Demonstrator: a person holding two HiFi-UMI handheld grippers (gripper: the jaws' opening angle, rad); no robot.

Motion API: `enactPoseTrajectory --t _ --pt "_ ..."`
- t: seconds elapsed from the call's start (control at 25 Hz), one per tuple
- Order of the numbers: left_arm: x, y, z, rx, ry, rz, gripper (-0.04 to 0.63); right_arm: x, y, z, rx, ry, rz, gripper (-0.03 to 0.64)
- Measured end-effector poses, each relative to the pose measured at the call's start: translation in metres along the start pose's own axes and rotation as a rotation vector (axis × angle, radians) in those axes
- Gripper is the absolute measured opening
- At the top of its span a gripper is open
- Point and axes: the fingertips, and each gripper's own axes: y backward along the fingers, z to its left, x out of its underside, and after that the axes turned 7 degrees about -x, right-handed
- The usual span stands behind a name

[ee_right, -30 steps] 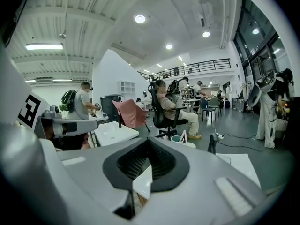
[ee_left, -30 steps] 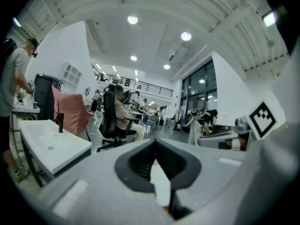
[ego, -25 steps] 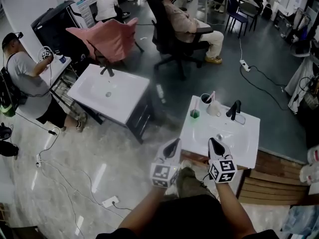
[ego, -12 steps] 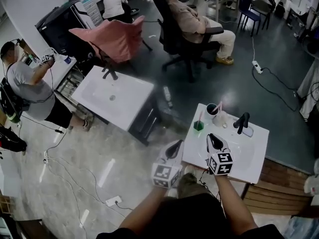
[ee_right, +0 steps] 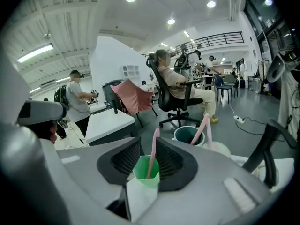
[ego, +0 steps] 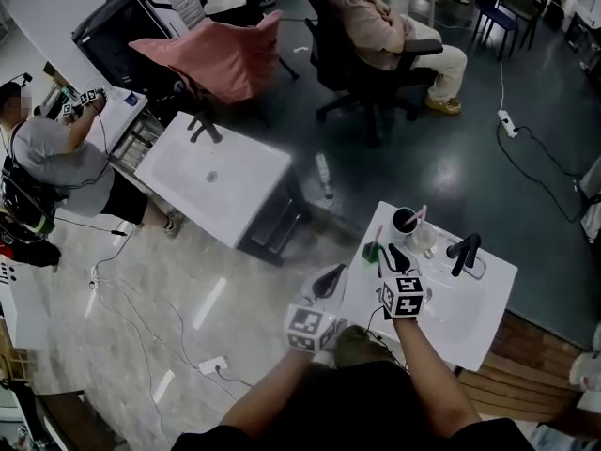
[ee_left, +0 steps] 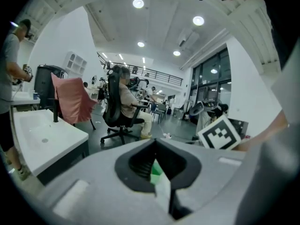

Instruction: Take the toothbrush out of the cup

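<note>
Right now my right claw [ee_right: 147,143] is released: its jaws have just been opening, and they stand apart with nothing gripped. Looking along them, I see the green cup [ee_right: 146,171] framed in the gap, and the pink toothbrush [ee_right: 152,153] stands in that cup, leaning a little, with its top rising right between the two dark pads. Neither pad touches the brush or the cup. I cannot tell whether the cup is already inside the jaws or just beyond their tips. From the head view, the claw hangs over the white washbasin [ego: 470,319], with the green cup just beside its tips, at the basin's near-left corner.

Farther back on the basin stands a dark cup [ee_right: 186,136] with a second pink toothbrush [ee_right: 201,125] leaning out of it. A white cup [ee_right: 219,149] stands just beside it, and the black faucet [ee_right: 265,150] is off to the right.

My left claw [ego: 327,280] hangs off the basin's left edge, well short of the cups. Its jaws meet at the tips, clenched on nothing.
</note>
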Motion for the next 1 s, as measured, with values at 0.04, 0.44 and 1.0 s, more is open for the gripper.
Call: enactPoseTrajectory --t 0.04,0.44,1.0 --pt "0.003 -0.006 0.000 -0.006 0.001 0.007 0.002 0.003 -0.008 -0.005 -0.008 -0.007 0.015 0.107" --pt "0.013 -0.044 0.003 -0.053 0.019 0.063 0.002 0.019 -0.062 -0.036 -0.072 -0.057 0.085 0.124" --pt "0.021 -0.067 0.002 -0.048 0.044 0.088 0.002 0.017 -0.076 -0.043 -0.111 -0.107 0.053 0.051"
